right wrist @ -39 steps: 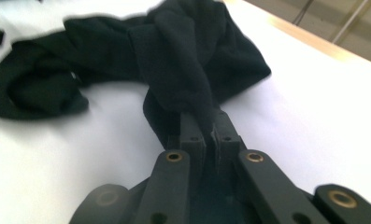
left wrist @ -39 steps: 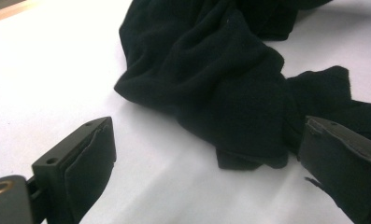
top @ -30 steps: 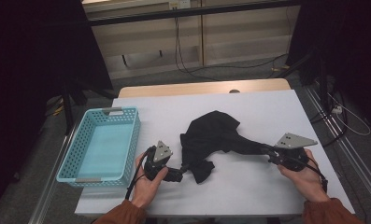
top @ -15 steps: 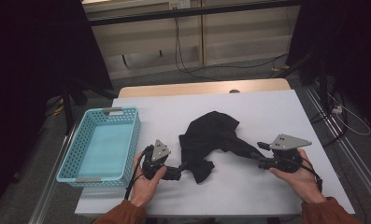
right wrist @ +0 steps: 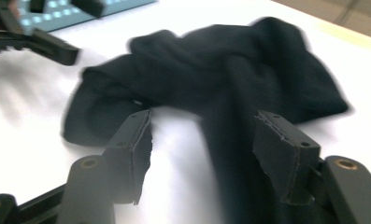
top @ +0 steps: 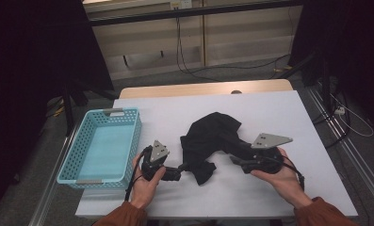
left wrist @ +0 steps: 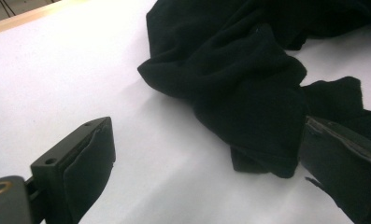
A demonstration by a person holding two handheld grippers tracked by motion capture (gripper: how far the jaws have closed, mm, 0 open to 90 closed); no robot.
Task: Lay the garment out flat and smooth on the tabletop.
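Observation:
A crumpled black cloth [top: 212,136] lies in the middle of the white table [top: 279,110]. My left gripper [top: 181,169] rests at the cloth's lower left corner. In the left gripper view my left gripper [left wrist: 209,126] is open, and a fold of the cloth [left wrist: 239,88] lies close to one jaw. My right gripper [top: 237,160] sits at the cloth's right side. Its jaws have just been opening. In the right gripper view my right gripper [right wrist: 204,116] stands open, and a strip of the cloth [right wrist: 230,121] runs loose between the jaws without being pressed.
A teal plastic basket [top: 134,141] stands on the table's left side, beside my left hand. Bare table surface lies to the right of and behind the cloth. Cables run across the floor beyond the table's far edge.
My right gripper has let go of the cloth's stretched strip, opened, and moved left toward the cloth. The strip has gone slack. My left hand has stayed in place.

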